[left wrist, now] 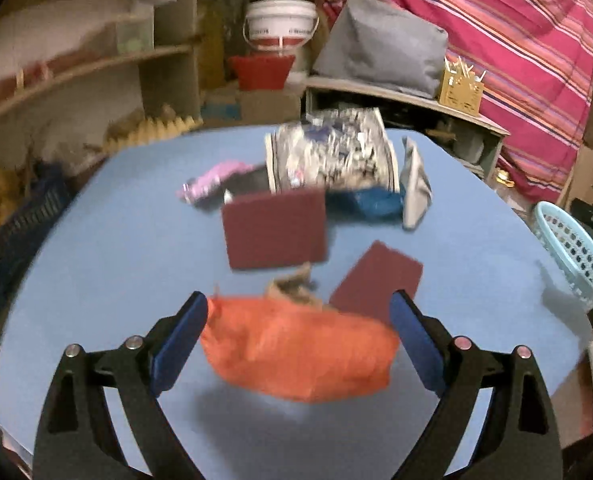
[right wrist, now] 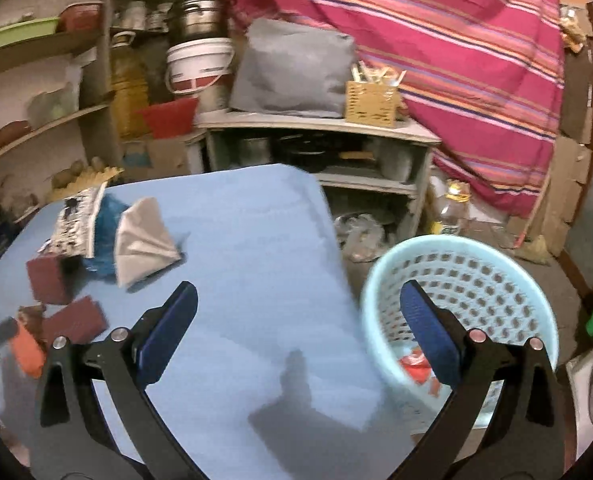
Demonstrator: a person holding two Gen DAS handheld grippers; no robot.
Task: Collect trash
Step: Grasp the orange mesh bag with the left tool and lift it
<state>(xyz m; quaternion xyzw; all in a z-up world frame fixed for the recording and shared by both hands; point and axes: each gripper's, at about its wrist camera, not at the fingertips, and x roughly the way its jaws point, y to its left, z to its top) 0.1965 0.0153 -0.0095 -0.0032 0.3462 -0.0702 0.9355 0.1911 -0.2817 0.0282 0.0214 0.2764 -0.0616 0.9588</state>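
Trash lies scattered on a blue table (left wrist: 96, 260). An orange wrapper (left wrist: 296, 352) rests on it between the fingers of my open left gripper (left wrist: 299, 300); the pads do not press on it. Beyond it are a brown crumpled scrap (left wrist: 296, 284), two maroon pads (left wrist: 274, 232) (left wrist: 376, 276), a printed silver bag (left wrist: 328, 152), a pink wrapper (left wrist: 216, 180), a blue wrapper (left wrist: 364, 200) and a grey folded pouch (left wrist: 414, 184). My right gripper (right wrist: 298, 289) is open and empty, straddling the table's right edge and a light blue basket (right wrist: 456, 240) that holds a red wrapper (right wrist: 416, 364).
The basket (left wrist: 572, 248) stands on the floor off the table's right side. Behind the table are a low shelf unit (right wrist: 316, 124) with a grey bag (right wrist: 292, 68), a white bucket (right wrist: 198, 64) and a striped pink cloth (right wrist: 456, 40). A plastic bottle (right wrist: 452, 212) stands on the floor.
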